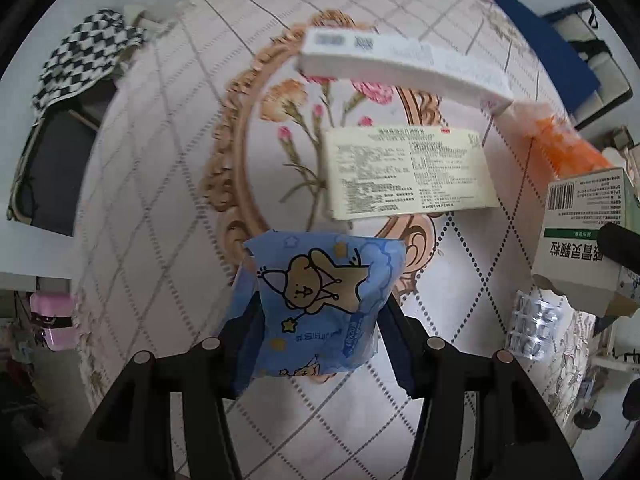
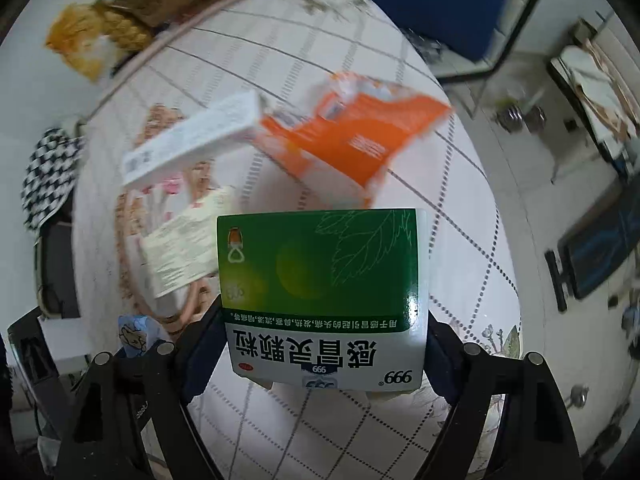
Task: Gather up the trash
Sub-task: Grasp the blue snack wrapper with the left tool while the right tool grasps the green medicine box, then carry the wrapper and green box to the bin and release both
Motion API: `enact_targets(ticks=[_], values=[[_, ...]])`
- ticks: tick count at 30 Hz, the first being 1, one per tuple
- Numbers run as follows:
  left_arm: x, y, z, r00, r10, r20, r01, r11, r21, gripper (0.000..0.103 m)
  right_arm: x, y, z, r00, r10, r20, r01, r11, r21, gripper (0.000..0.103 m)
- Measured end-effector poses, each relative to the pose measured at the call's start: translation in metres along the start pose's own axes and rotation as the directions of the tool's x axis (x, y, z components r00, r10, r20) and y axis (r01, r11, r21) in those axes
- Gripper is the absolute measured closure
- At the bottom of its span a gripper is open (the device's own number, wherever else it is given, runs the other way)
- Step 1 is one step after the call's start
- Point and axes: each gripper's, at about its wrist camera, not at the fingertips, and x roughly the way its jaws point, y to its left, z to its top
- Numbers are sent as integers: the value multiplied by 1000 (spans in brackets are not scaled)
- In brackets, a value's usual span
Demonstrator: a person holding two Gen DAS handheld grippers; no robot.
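A blue cartoon-bear packet (image 1: 320,288) sits bulged between the fingers of my left gripper (image 1: 320,320), which is shut on it just above the floral tablecloth (image 1: 160,200). My right gripper (image 2: 324,344) is shut on a green and white medicine box (image 2: 320,264), with both pads against its sides. That box (image 1: 580,232) also shows at the right edge of the left wrist view, its torn flap hanging down. The blue packet (image 2: 136,332) peeks in at the lower left of the right wrist view.
On the round table lie a long white box (image 1: 400,64), a cream printed box (image 1: 408,172), an orange wrapper (image 1: 560,140) and a silver blister pack (image 1: 532,328). A checkered cloth (image 1: 80,56) hangs on a chair at the left. A blue chair (image 2: 432,0) stands beyond the table.
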Motion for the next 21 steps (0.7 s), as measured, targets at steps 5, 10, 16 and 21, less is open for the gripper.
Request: enact_targets(ticks=[5, 10, 16, 21], values=[[-43, 10, -19, 996, 2, 87, 0, 1000, -27, 51, -36, 23, -25, 995, 49, 86, -41, 995, -92, 17], [-78, 29, -40, 987, -27, 161, 34, 999, -39, 51, -69, 40, -75, 988, 66, 139, -43, 985, -165, 17], [-125, 67, -104, 965, -90, 247, 95, 995, -10, 51, -107, 47, -171, 978, 93, 187, -58, 981, -186, 17], [-155, 100, -181, 952, -156, 262, 144, 987, 65, 51, -128, 51, -281, 975, 74, 210, -39, 985, -170, 17]])
